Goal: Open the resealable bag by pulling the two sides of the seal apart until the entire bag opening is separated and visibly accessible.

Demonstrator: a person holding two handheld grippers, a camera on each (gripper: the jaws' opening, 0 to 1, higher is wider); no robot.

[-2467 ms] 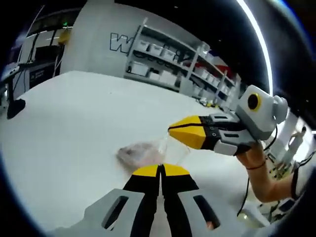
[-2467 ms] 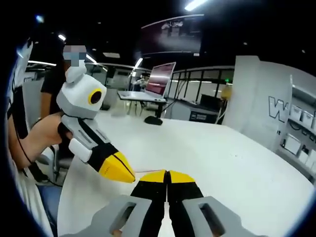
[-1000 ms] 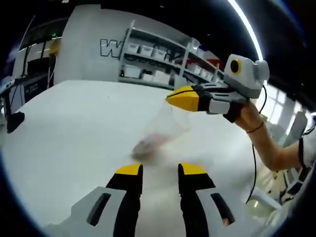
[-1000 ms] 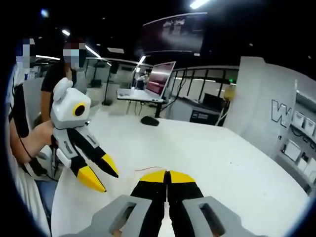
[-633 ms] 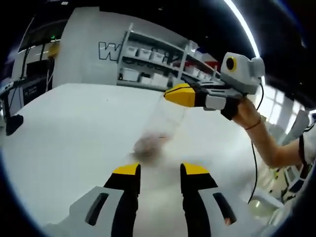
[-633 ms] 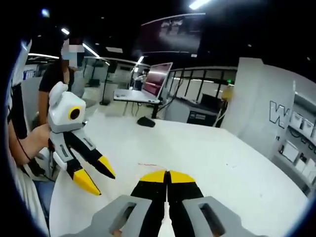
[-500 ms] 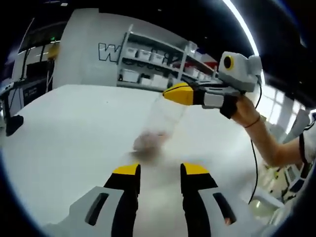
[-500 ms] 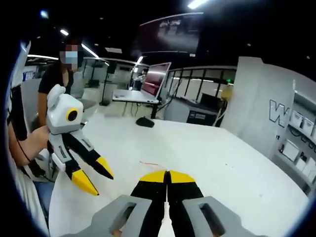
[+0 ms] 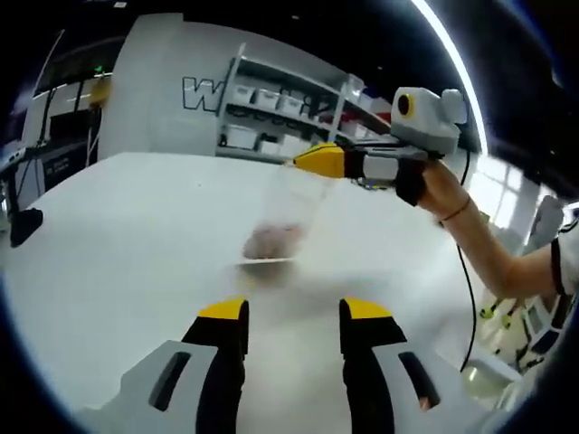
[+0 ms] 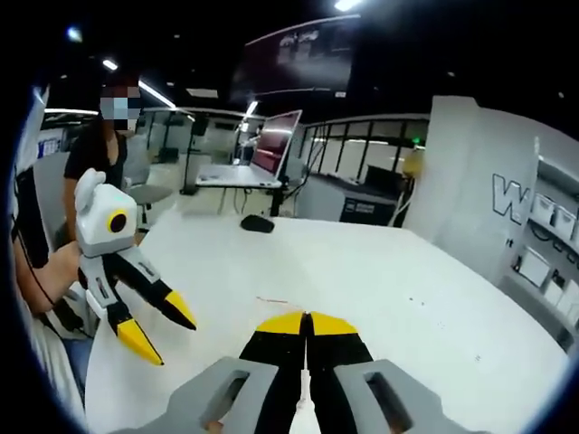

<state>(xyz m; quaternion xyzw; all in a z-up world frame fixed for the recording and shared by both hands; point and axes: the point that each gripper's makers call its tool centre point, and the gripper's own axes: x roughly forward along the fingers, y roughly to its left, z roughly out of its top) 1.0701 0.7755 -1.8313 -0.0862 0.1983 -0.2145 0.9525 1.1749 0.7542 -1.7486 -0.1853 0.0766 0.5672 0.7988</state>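
While right tongs (image 9: 303, 161) pinch the bag (image 9: 285, 217) above the white table (image 9: 118, 235), left tongs (image 9: 289, 312) gape.

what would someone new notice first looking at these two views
Most striking in the left gripper view is the clear resealable bag hanging over the white table, pinched at its top edge by the shut right gripper, with something pinkish sagging in its bottom. Below it, the left gripper hovers with its yellow-tipped jaws apart and holding nothing. Behind stand shelves of bins.
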